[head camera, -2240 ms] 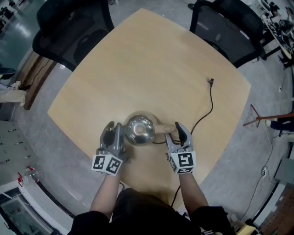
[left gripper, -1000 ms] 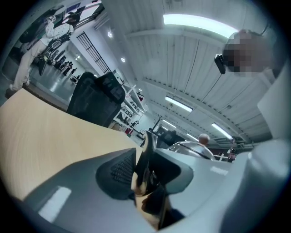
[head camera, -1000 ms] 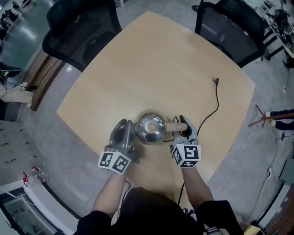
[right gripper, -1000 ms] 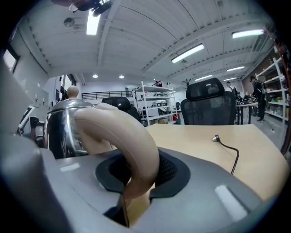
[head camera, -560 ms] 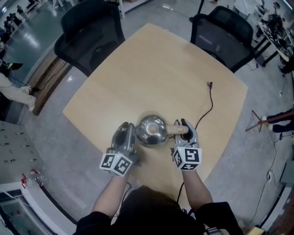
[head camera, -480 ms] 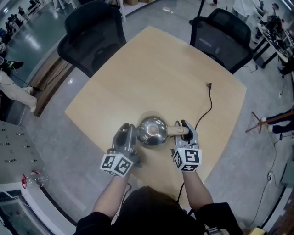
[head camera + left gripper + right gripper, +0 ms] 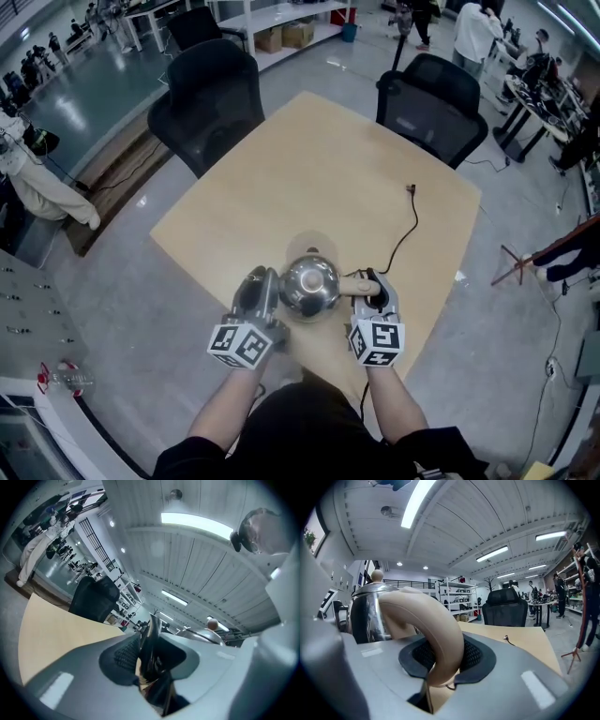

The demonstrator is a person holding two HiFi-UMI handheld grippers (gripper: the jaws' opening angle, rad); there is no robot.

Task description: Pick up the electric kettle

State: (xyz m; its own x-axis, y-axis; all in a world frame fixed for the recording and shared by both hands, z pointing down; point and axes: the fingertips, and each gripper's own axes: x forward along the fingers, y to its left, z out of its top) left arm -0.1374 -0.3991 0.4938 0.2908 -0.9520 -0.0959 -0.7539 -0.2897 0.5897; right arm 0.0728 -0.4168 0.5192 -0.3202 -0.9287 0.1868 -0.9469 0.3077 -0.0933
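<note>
The steel electric kettle (image 7: 308,286) with a domed lid hangs above the wooden table (image 7: 309,169), held from both sides. My left gripper (image 7: 264,284) is shut on its dark spout (image 7: 151,641) on the left; the kettle's shiny lid and knob (image 7: 212,624) show just beyond. My right gripper (image 7: 372,281) is shut on the beige curved handle (image 7: 438,630) on the right, whose arc runs down between the padded jaws. The polished kettle body (image 7: 370,613) fills the left of the right gripper view.
A black power cord (image 7: 405,234) trails across the table from under my right gripper to a loose plug (image 7: 410,188). Two black office chairs (image 7: 208,98) (image 7: 433,101) stand at the table's far sides. People stand by desks in the background.
Both grippers have risen together with the kettle, which now sits higher above the tabletop. The head view has tilted up and takes in more of the room.
</note>
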